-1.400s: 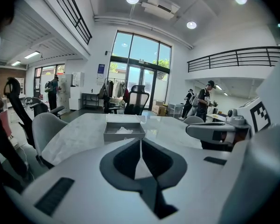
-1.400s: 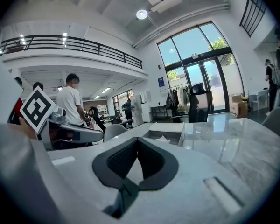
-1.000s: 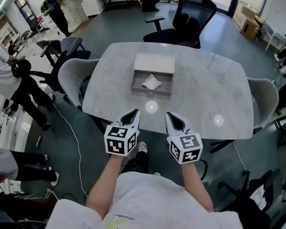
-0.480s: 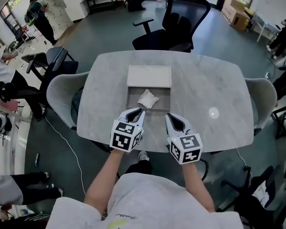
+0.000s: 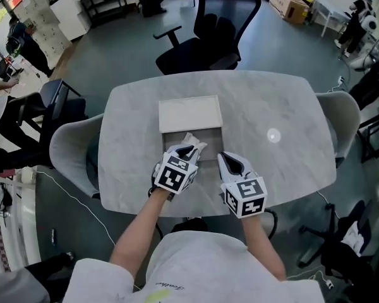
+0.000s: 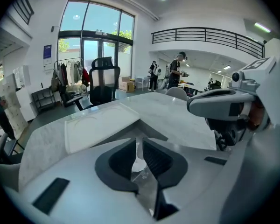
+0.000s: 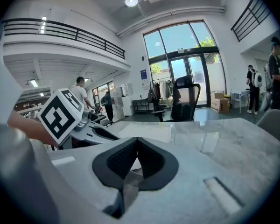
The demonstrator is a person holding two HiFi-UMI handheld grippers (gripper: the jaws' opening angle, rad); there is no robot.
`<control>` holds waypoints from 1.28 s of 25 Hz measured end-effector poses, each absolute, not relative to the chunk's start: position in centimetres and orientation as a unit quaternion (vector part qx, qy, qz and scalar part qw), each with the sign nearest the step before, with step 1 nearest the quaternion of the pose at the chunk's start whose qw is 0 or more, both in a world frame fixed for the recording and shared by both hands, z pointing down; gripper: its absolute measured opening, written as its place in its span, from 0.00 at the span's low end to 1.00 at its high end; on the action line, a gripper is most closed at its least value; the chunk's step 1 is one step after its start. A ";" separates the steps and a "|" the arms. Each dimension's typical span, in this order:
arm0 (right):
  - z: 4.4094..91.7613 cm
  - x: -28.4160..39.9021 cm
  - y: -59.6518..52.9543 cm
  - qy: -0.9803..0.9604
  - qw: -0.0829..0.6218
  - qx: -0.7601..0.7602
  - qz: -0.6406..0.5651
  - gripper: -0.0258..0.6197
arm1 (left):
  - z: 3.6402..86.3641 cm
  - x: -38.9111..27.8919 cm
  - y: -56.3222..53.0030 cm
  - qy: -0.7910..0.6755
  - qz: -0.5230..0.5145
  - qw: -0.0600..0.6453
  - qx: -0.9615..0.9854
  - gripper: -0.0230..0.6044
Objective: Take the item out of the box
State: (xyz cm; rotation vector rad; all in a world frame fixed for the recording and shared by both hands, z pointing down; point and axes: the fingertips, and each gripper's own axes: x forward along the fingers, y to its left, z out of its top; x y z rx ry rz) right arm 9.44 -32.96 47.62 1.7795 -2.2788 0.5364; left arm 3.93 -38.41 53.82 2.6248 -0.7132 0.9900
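A white box lies in the middle of the marble table (image 5: 284, 106). Its flat lid part (image 5: 191, 113) sits behind an open tray (image 5: 208, 149). A crumpled white item (image 5: 194, 142) lies in the tray. My left gripper (image 5: 188, 149) is shut, and its tips are over the tray, right at the item; I cannot tell whether they touch. In the left gripper view the left gripper (image 6: 139, 146) shows a hairline gap with a bit of white beyond, and the lid part (image 6: 100, 125) lies ahead. My right gripper (image 5: 226, 158) is shut and empty beside the tray's right end, as the right gripper view (image 7: 136, 146) confirms.
A black office chair (image 5: 202, 40) stands at the table's far side. Grey chairs stand at its left (image 5: 69, 153) and right (image 5: 344, 112). The table's near edge (image 5: 196, 212) runs just under my wrists. People stand far off at the left.
Both grippers have moved forward from the table's near edge to the box. The left one has gone further and is now over the open tray at the item.
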 end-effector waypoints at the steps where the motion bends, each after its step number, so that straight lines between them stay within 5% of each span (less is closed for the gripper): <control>1: 47.7 9.6 -33.2 -0.767 0.101 0.607 0.183 0.05 | 54.4 4.2 -38.7 -0.234 0.347 0.125 0.900 0.07; 4: 48.0 10.3 -33.5 -0.754 0.106 0.620 0.189 0.04 | 56.1 5.1 -39.0 -0.203 0.372 0.129 0.896 0.18; 18: 49.4 12.6 -33.8 -0.721 0.125 0.649 0.208 0.04 | 61.0 7.4 -40.8 -0.162 0.430 0.118 0.880 0.25; 29: 50.4 13.5 -34.2 -0.708 0.124 0.659 0.223 0.04 | 63.1 7.9 -41.4 -0.152 0.481 0.082 0.859 0.25; 32: 50.5 13.6 -34.4 -0.708 0.127 0.658 0.224 0.04 | 63.3 7.7 -41.6 -0.156 0.487 0.083 0.855 0.17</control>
